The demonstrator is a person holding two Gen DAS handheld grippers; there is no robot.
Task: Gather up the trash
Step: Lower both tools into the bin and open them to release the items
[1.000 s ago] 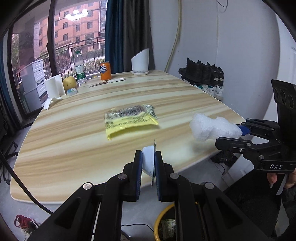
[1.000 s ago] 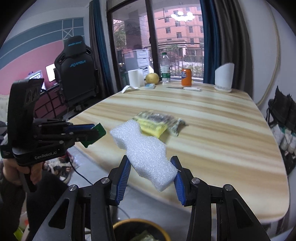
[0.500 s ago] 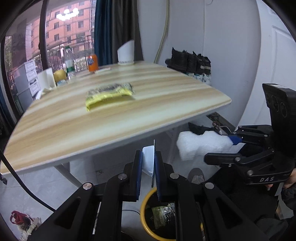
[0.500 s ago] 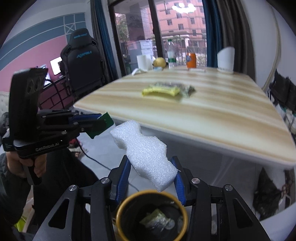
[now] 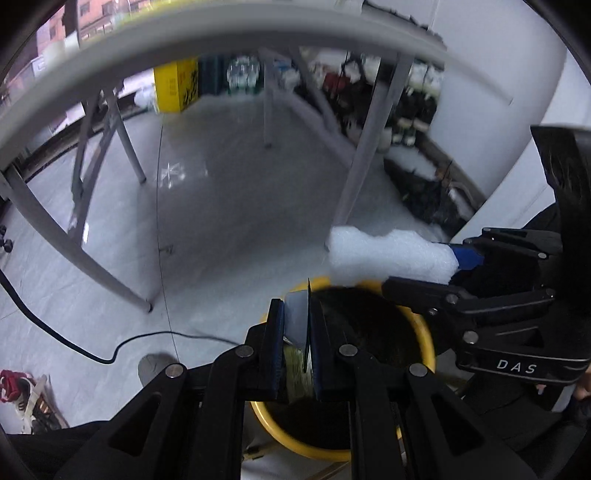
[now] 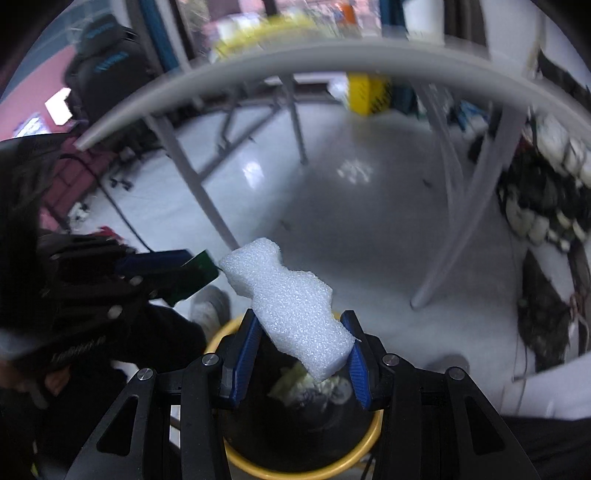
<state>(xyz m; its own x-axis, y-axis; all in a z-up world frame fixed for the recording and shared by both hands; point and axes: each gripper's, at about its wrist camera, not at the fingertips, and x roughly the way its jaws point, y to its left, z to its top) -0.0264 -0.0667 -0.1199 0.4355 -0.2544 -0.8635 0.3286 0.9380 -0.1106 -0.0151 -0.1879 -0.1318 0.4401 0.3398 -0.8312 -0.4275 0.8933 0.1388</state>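
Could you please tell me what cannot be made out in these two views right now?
- Bin contents: right wrist view, mostly hidden by the foam piece and right gripper.
- Small flat item in the left gripper: left wrist view, seen edge-on.
- Tabletop items: both views, cut off above the table edge and blurred.

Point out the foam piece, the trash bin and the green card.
foam piece (image 6: pixel 291 306), right wrist view, middle of its white face
trash bin (image 6: pixel 295 470), right wrist view, yellow front rim
green card (image 6: pixel 195 275), right wrist view, its flat face
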